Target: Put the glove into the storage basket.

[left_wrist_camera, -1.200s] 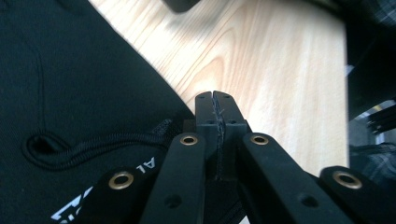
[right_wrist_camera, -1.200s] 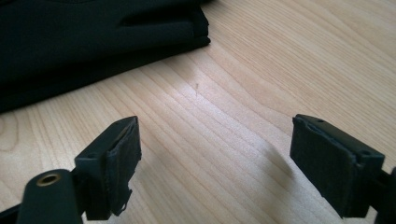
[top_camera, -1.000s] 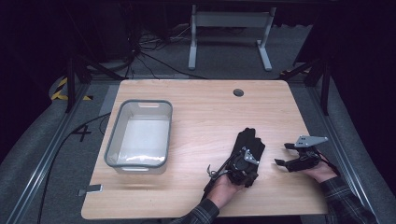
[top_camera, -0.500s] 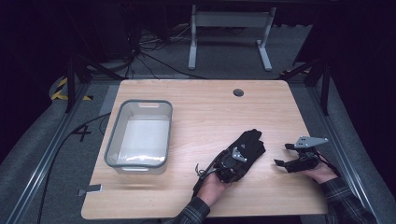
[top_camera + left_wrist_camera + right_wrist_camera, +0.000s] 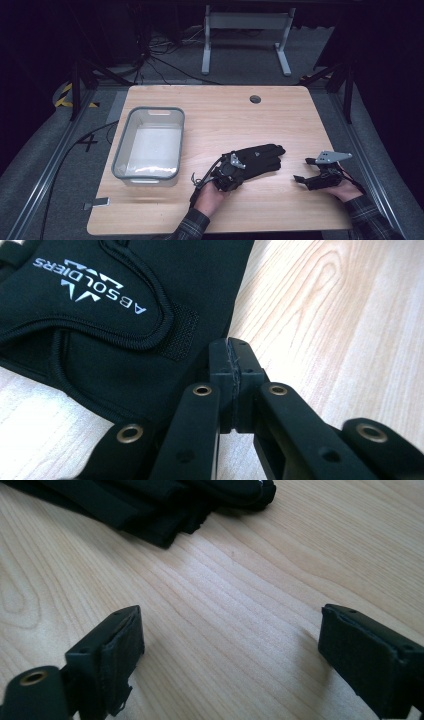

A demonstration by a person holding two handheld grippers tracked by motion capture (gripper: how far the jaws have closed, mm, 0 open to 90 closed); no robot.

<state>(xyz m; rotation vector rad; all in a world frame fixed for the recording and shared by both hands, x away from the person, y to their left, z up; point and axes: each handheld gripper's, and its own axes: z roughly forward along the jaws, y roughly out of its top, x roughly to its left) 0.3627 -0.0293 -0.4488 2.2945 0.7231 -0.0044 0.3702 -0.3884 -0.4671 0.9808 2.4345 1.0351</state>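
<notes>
A black glove (image 5: 262, 155) with white lettering lies on the wooden table (image 5: 220, 115), fingers pointing right. My left gripper (image 5: 239, 167) sits at its cuff end. In the left gripper view its jaws are pressed together (image 5: 232, 357) right at the edge of the glove (image 5: 100, 340), apparently pinching the cuff. My right gripper (image 5: 302, 170) rests to the right of the glove, pointing left at it. Its jaws have just been opening and stand wide apart (image 5: 230, 645) over bare wood, nothing between them. The glove's fingertips (image 5: 150, 500) lie just beyond.
A clear plastic tub (image 5: 150, 111) stands on the left half of the table. A round cable hole (image 5: 255, 99) is near the far edge. A small grey clamp (image 5: 97, 204) sticks out at the near left edge. Metal frame rails run along both sides.
My left hand has moved left, and the glove's cuff end has swung left with it, so the glove now lies flatter, pointing right. The right hand has stayed put.
</notes>
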